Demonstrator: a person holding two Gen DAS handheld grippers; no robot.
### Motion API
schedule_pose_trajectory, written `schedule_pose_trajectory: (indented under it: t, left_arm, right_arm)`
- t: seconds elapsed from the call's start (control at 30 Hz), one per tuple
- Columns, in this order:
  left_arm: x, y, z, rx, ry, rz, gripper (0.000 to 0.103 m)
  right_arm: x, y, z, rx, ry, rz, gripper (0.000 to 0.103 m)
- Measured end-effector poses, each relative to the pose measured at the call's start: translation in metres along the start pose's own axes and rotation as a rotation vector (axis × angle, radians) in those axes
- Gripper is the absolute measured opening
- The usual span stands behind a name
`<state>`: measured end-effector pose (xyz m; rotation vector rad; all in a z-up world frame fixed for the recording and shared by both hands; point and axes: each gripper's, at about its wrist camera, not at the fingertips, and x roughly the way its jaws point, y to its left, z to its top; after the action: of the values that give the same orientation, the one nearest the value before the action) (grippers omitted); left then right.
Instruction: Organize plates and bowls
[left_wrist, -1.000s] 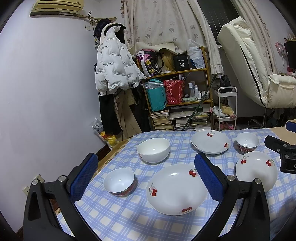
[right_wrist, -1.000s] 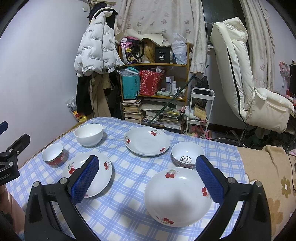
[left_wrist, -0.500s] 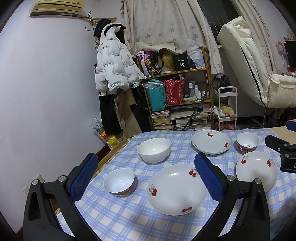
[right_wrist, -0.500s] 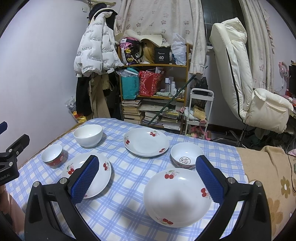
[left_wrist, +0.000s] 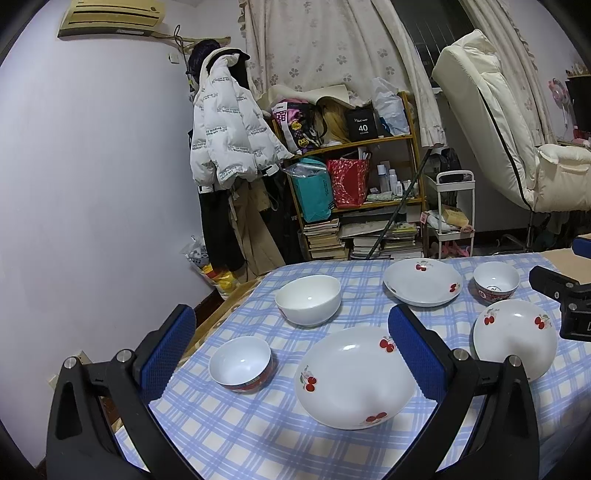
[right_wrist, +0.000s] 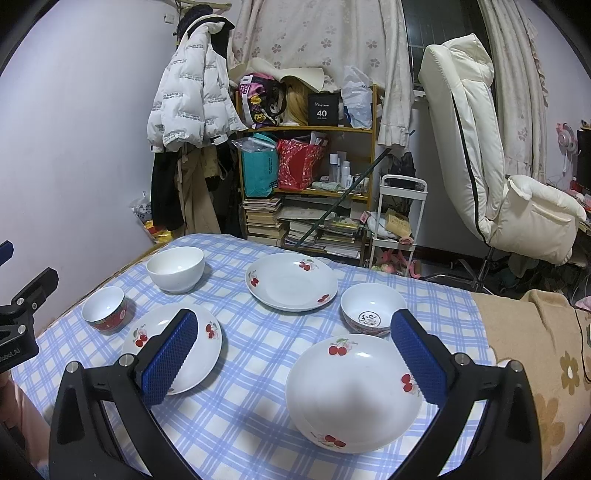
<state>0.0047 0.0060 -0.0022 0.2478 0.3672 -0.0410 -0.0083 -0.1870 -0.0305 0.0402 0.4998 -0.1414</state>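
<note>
Three white cherry-print plates and three bowls sit apart on the blue-checked tablecloth (left_wrist: 240, 435). My left gripper (left_wrist: 290, 314) hangs open above the near plate (left_wrist: 351, 380), with a small red-sided bowl (left_wrist: 240, 363) to its left and a plain white bowl (left_wrist: 308, 301) beyond. My right gripper (right_wrist: 294, 321) is open over another plate (right_wrist: 352, 391). Just past that plate stands a bowl with an emblem inside (right_wrist: 373, 310). The third plate (right_wrist: 291, 280) lies at the back. Nothing is between either pair of fingers.
The table's left edge runs close to the purple wall. A brown flowered blanket (right_wrist: 535, 332) covers its right end. Beyond the far edge stand a cluttered shelf (right_wrist: 306, 177), a white trolley (right_wrist: 399, 221) and a reclined white chair (right_wrist: 498, 166).
</note>
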Motion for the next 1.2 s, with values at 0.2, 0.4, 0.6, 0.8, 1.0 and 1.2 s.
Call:
schedule_pose_trajectory:
  t: [0.2, 0.4, 0.6, 0.8, 1.0, 1.2]
  left_arm:
    - [-0.0001, -0.0005, -0.0003, 0.001, -0.001, 0.000, 0.102]
    - [-0.0002, -0.0009, -0.0006, 0.003, -0.001, 0.001, 0.102]
    - [0.0001, -0.0009, -0.0004, 0.005, -0.001, 0.006, 0.102]
    - [0.0020, 0.0039, -0.0009, 0.003, 0.002, 0.011, 0.102]
    - [0.0021, 0.0036, -0.0009, 0.005, 0.002, 0.011, 0.102]
    - [0.0022, 0.0029, -0.0011, 0.005, 0.003, 0.009, 0.102]
  right_arm:
    - [0.0002, -0.0003, 0.0001, 0.003, 0.001, 0.000, 0.103]
    - [0.0002, -0.0005, 0.0001, 0.000, 0.001, 0.001, 0.103]
    - [0.0003, -0.0004, 0.0000, 0.001, 0.002, 0.001, 0.103]
    - [0.0011, 0.0004, 0.0004, 0.001, 0.001, 0.000, 0.103]
    - [0.0022, 0.0010, 0.0005, -0.001, 0.002, 0.002, 0.103]
    - [0.0032, 0.0023, 0.0000, 0.001, 0.001, 0.000, 0.103]
